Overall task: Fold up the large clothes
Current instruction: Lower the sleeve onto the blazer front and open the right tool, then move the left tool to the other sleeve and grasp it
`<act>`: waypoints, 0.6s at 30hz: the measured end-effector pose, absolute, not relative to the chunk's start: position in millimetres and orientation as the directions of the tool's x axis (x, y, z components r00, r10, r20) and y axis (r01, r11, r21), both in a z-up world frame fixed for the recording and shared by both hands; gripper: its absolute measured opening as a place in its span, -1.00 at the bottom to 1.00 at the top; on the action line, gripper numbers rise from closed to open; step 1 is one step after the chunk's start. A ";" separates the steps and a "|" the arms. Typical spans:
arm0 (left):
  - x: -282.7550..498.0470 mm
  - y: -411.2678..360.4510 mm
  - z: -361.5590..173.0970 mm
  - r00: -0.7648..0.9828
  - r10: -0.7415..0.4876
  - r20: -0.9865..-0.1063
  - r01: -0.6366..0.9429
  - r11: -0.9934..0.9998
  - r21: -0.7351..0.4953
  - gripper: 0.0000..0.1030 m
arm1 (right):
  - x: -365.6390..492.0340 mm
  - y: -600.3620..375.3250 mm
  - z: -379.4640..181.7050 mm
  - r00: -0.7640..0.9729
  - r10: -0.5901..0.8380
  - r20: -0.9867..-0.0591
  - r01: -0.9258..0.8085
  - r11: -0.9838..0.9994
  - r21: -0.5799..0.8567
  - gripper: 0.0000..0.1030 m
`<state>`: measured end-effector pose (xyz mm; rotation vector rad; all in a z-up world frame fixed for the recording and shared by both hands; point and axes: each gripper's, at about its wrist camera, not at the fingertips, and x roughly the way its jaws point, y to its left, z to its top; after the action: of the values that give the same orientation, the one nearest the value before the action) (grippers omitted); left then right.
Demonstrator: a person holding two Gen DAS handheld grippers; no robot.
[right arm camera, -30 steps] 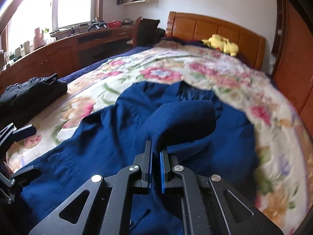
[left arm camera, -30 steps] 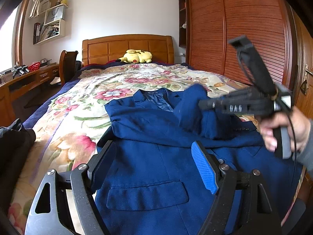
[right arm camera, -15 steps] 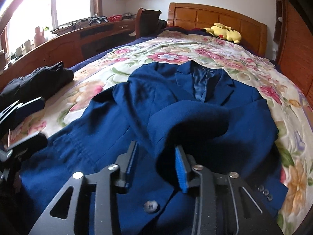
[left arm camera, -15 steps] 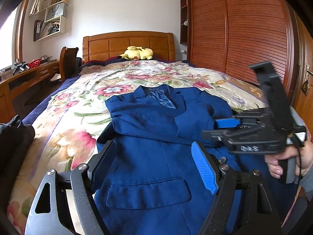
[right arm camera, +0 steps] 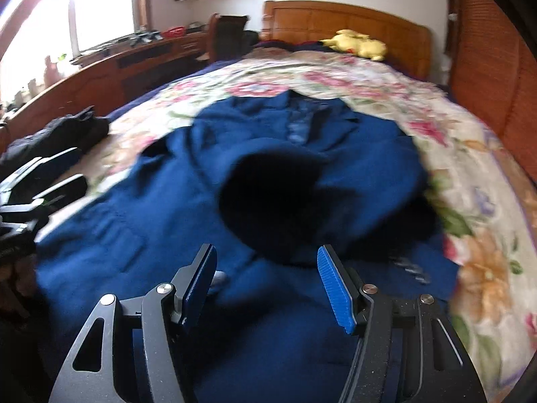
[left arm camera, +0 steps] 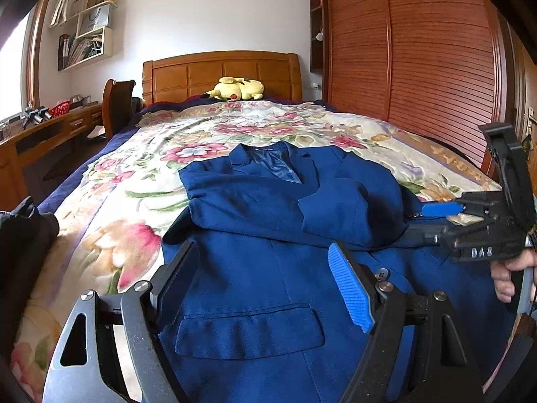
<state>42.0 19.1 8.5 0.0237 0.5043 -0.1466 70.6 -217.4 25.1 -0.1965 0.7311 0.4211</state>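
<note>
Floral bedspread under blue blazer, spread flat, one sleeve folded across chest. "DAS" readable on right gripper. Right jaws opening, gripping nothing, sleeve just ahead. Left gripper wide open over blazer, empty.

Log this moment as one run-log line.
left gripper: open, empty | right gripper: opening, sleeve released | blue jacket: flat on bed, sleeve folded across chest

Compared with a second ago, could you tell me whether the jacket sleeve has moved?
Yes. The sleeve has dropped from in front of the wardrobe doors onto the jacket; the right gripper is opening, gripping nothing.
</note>
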 end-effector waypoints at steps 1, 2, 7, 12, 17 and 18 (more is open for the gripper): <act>42.2 18.5 8.3 0.864 -0.135 -0.484 0.147 0.989 -0.013 0.56 | 72.0 -221.0 25.2 0.685 0.283 -0.671 -0.411 0.911 -0.035 0.25; 42.8 17.6 8.1 0.863 -0.135 -0.487 0.147 0.989 -0.012 0.56 | 73.7 -224.6 25.3 0.706 0.263 -0.658 -0.380 0.924 -0.039 0.25; 44.7 10.9 9.3 0.860 -0.147 -0.488 0.157 0.987 -0.020 0.56 | 77.7 -223.2 17.1 0.751 0.208 -0.626 -0.297 0.954 -0.040 0.25; 49.5 -4.2 10.1 0.855 -0.170 -0.490 0.183 0.983 -0.021 0.55 | 72.3 -225.8 7.3 0.773 0.202 -0.601 -0.271 0.962 -0.025 0.25; 57.1 -22.4 4.6 0.836 -0.173 -0.520 0.205 0.979 0.003 0.56 | 72.5 -238.9 6.0 0.772 0.216 -0.597 -0.272 0.962 -0.003 0.25; 59.5 -25.4 3.9 0.831 -0.173 -0.528 0.208 0.978 0.007 0.56 | 68.8 -247.2 9.1 0.781 0.211 -0.587 -0.265 0.964 -0.007 0.25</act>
<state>59.5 -25.4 3.9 0.0653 0.5534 -0.2021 68.8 -247.2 9.1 -0.0908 0.6232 0.2575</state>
